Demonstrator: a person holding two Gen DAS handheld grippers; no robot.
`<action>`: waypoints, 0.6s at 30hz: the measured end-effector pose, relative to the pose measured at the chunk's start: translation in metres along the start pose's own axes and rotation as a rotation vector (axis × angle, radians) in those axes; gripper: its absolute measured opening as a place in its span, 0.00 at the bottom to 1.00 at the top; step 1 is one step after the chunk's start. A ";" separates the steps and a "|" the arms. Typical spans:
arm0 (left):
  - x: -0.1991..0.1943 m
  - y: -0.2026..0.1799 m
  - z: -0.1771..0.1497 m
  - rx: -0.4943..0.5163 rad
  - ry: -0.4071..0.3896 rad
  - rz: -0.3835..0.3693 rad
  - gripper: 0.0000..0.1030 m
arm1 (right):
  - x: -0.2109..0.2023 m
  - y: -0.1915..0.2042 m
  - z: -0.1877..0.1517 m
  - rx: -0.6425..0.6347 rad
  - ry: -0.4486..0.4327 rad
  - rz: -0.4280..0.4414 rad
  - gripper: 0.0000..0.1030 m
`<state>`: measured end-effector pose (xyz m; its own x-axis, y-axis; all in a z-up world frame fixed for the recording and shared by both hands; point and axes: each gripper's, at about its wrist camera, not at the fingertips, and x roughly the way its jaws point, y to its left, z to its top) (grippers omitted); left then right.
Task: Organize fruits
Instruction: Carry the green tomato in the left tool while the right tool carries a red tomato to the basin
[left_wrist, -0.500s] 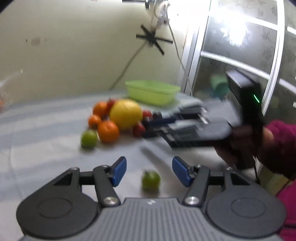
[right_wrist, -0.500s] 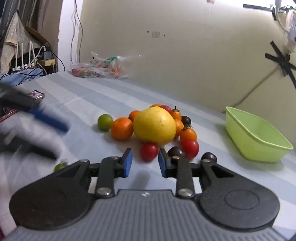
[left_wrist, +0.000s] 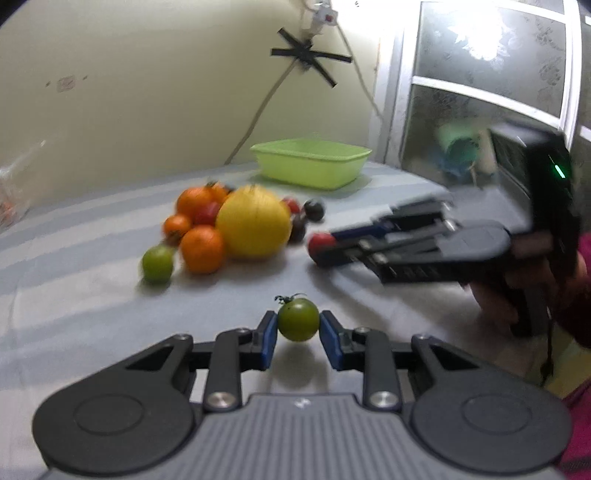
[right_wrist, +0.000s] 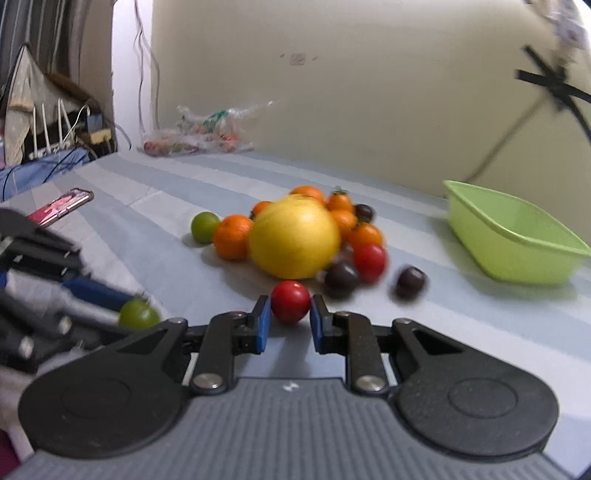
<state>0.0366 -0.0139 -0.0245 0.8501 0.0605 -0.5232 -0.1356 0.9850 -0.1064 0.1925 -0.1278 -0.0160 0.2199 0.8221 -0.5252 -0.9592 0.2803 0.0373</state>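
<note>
My left gripper (left_wrist: 297, 325) is shut on a small green tomato (left_wrist: 298, 319) and holds it just above the striped cloth. My right gripper (right_wrist: 287, 314) is shut on a red cherry tomato (right_wrist: 290, 301); it also shows in the left wrist view (left_wrist: 320, 242). A fruit pile lies ahead: a big yellow citrus (right_wrist: 294, 236), oranges (right_wrist: 232, 236), a green lime (right_wrist: 205, 227), red and dark tomatoes (right_wrist: 341, 277). A light green tub (right_wrist: 513, 232) stands at the right, also in the left wrist view (left_wrist: 312, 162).
A phone (right_wrist: 61, 205) lies at the table's left edge. A plastic bag of produce (right_wrist: 203, 131) sits against the far wall. A window (left_wrist: 491, 88) and wall cable are behind the tub.
My left gripper has closed on the green tomato and lifted it slightly. My right gripper has moved forward and closed on the red tomato.
</note>
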 end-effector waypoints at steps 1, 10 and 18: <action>0.006 -0.005 0.010 0.024 -0.005 -0.004 0.25 | -0.007 -0.006 -0.002 0.020 -0.012 -0.005 0.25; 0.089 -0.013 0.060 0.035 0.065 -0.045 0.25 | -0.031 -0.076 -0.001 0.176 -0.114 -0.120 0.25; 0.132 -0.040 0.129 0.119 -0.031 -0.071 0.27 | -0.021 -0.133 0.020 0.182 -0.204 -0.185 0.25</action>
<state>0.2197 -0.0248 0.0194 0.8711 -0.0071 -0.4911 -0.0146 0.9991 -0.0403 0.3194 -0.1723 0.0068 0.4361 0.8260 -0.3572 -0.8561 0.5031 0.1182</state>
